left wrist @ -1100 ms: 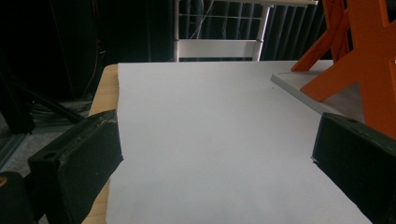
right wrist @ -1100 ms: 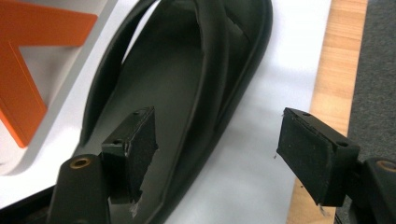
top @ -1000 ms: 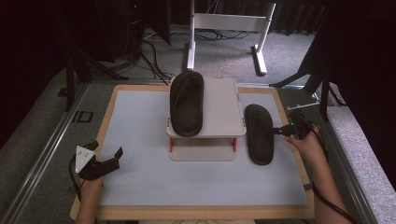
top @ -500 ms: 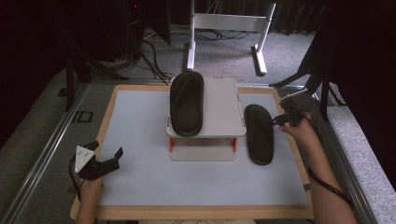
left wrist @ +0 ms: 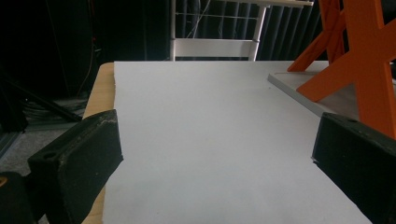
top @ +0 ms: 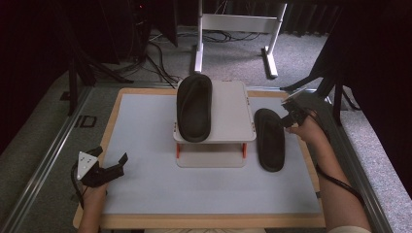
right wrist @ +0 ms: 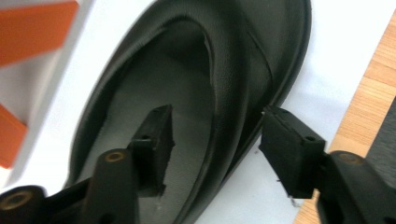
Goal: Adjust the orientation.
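One black slipper (top: 194, 107) lies on top of the white rack (top: 231, 116). A second black slipper (top: 269, 141) lies on the mat to the right of the rack. My right gripper (top: 287, 121) is at that slipper's far right edge. In the right gripper view it (right wrist: 215, 126) straddles the side wall of the slipper (right wrist: 187, 70), one jaw inside and one outside. Its jaws have just been closing, with small gaps still at the pads. My left gripper (top: 112, 155) rests open over the mat at the near left, and it (left wrist: 210, 135) has nothing between its jaws.
The grey mat (top: 145, 184) covers a wooden-edged table (top: 112, 121). The rack's orange legs (left wrist: 364, 60) stand to the right in the left gripper view. A white frame (top: 233, 24) and cables lie on the floor beyond the table.
My right gripper has moved away from the person along the slipper's right side to its far end, and its jaws have narrowed around the slipper's wall. The left gripper has stayed put.
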